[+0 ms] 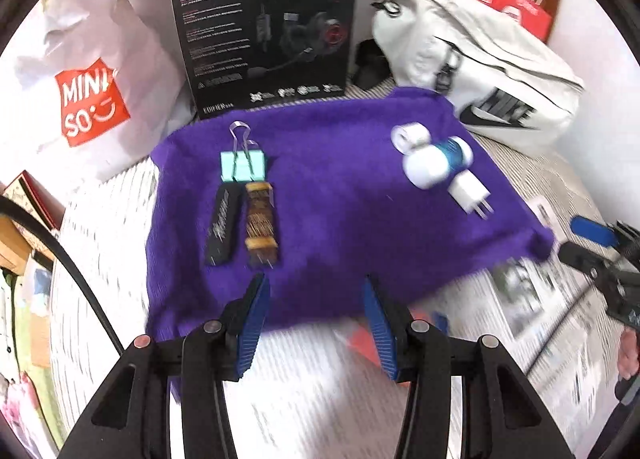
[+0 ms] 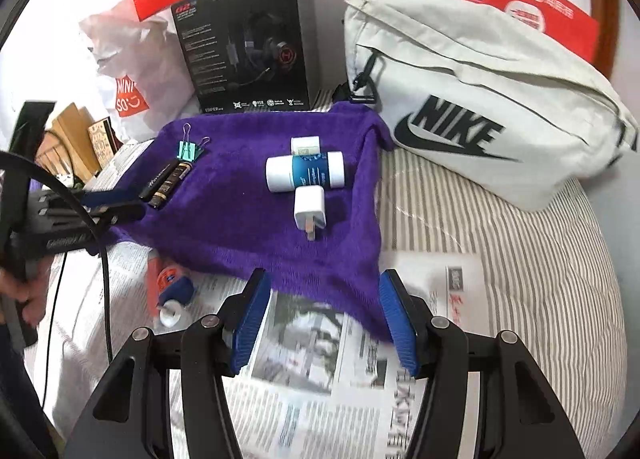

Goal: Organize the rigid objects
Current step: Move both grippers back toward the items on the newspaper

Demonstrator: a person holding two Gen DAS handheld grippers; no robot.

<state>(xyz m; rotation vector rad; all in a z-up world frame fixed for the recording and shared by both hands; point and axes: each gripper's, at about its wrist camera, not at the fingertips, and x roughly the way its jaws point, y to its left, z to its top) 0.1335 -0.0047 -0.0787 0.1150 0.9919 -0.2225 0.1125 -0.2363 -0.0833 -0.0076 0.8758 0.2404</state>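
A purple towel (image 1: 340, 199) (image 2: 232, 211) lies spread on newspaper. On its left side sit a green binder clip (image 1: 242, 167) (image 2: 188, 151), a black stick (image 1: 224, 227) (image 2: 158, 179) and a gold-brown stick (image 1: 260, 219) (image 2: 172, 183). On its right side a white-and-blue bottle (image 1: 438, 161) (image 2: 306, 175) lies between a small white block (image 1: 410, 137) (image 2: 306, 145) and a white charger plug (image 1: 468, 189) (image 2: 309, 209). My left gripper (image 1: 315, 283) hovers open over the towel's near edge, holding nothing. My right gripper (image 2: 325, 275) is open at the near right corner, also holding nothing.
A black headset box (image 1: 264, 19), a white Nike bag (image 2: 480, 99) and a Miniso bag (image 1: 80, 79) crowd the back. A glue bottle (image 2: 170, 287) lies on the newspaper (image 2: 320, 359) left of the right gripper. Striped bedding (image 2: 500, 259) extends to the right.
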